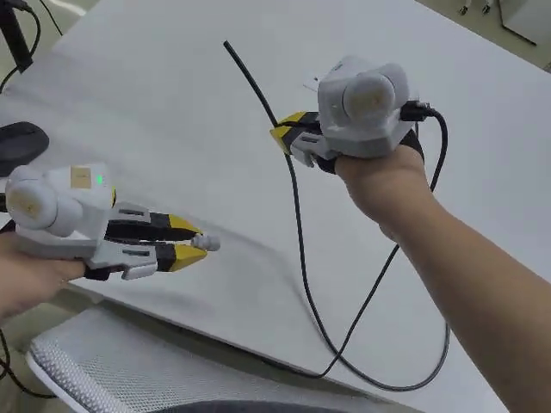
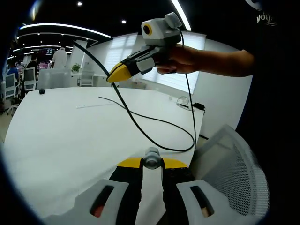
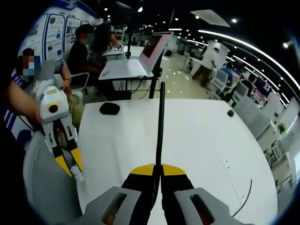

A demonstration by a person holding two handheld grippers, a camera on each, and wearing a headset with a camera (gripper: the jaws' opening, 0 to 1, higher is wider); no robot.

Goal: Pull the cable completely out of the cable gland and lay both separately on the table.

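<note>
Head view: left tongs (image 1: 195, 242) clamp the gland (image 1: 209, 244), right tongs (image 1: 279, 134) the cable (image 1: 298, 225), mesh chair (image 1: 86, 361) beside table (image 1: 155, 103)

The broad white surface (image 1: 155, 95) carries little. A dark, rounded mouse-like object (image 1: 19, 140) rests at its left edge. Toward the near right, the slack of a thin black cable (image 1: 319, 323) lies on it in a loose loop. A small dark object (image 2: 42, 91) sits close to another edge.

head overhead; gripper views seemingly opposed across table (image 1: 129, 86)
</note>
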